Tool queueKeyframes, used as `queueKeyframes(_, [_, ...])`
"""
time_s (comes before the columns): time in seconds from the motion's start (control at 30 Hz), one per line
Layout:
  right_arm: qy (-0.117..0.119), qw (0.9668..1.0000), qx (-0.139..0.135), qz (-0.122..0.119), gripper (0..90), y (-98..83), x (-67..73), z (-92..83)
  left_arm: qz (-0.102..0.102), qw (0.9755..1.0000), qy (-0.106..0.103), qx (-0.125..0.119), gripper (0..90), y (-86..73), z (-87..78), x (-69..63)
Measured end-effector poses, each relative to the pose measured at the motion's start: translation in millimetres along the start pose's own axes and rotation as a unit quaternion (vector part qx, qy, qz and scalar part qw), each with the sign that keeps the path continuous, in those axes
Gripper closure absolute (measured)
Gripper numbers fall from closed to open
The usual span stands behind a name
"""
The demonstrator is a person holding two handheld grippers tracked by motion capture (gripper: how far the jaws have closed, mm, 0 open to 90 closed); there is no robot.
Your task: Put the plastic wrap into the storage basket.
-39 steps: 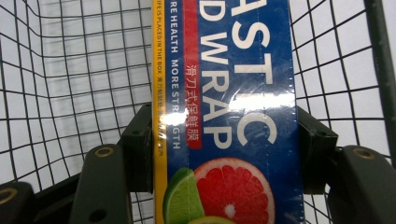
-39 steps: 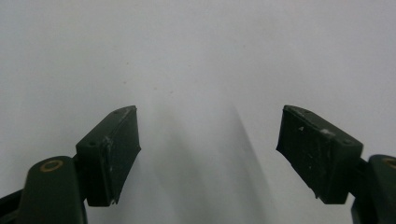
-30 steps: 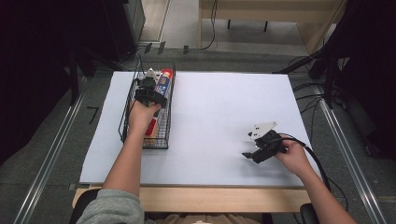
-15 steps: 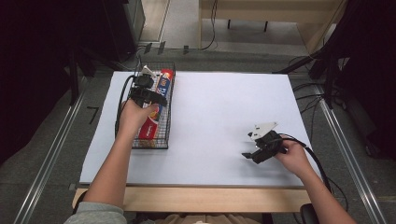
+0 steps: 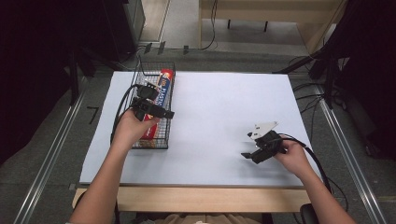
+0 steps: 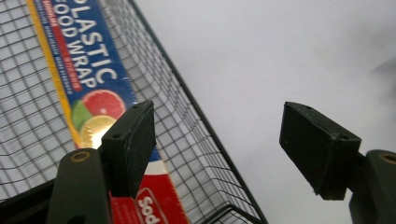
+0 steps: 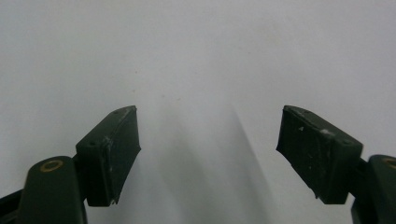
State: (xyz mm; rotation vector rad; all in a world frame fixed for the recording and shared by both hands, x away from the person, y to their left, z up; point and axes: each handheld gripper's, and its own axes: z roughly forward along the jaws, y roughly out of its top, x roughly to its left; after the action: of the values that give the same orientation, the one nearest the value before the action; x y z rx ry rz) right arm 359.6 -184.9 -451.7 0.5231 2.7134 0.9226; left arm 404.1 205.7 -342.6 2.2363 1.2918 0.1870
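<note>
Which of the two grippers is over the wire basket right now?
The left gripper, jaws apart with nothing between them, above the wire basket holding the plastic wrap box. The right gripper sits over the bare white table surface.

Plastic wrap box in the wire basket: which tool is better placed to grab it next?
Left. The left tool hovers open above the plastic wrap box in the wire basket; the right tool sits far across the table.
</note>
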Motion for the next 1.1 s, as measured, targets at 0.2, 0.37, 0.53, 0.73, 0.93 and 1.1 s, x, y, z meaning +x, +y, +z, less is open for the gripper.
queueKeyframes(0.2, [0.005, 1.0000, 0.000, 0.002, 22.1, 1.3, 1.0, 0.8, 0.054, 0.9982, -0.026, -0.009, 26.3, -11.8, 4.6, -24.0])
queueKeyframes(0.37, [0.007, 1.0000, 0.002, 0.003, 22.0, 1.8, 2.2, 0.8, 0.081, 0.9955, -0.048, -0.014, 25.7, -22.1, 14.2, -42.5])
queueKeyframes(0.53, [0.012, 0.9999, 0.001, 0.001, 22.1, 2.4, 3.3, 1.7, 0.117, 0.9913, -0.059, -0.013, 25.7, -31.1, 24.7, -58.7])
queueKeyframes(0.73, [0.015, 0.9999, 0.000, -0.001, 22.1, 2.8, 3.5, 2.0, 0.139, 0.9865, -0.084, -0.022, 25.0, -39.5, 31.0, -73.9])
queueKeyframes(0.93, [0.018, 0.9998, 0.006, -0.002, 22.0, 3.1, 4.6, 2.6, 0.156, 0.9817, -0.108, -0.020, 24.3, -48.2, 39.5, -87.9])
queueKeyframes(1.1, [0.020, 0.9997, 0.009, -0.003, 22.1, 2.8, 5.2, 4.0, 0.164, 0.9785, -0.123, -0.023, 24.5, -53.0, 44.3, -94.3])
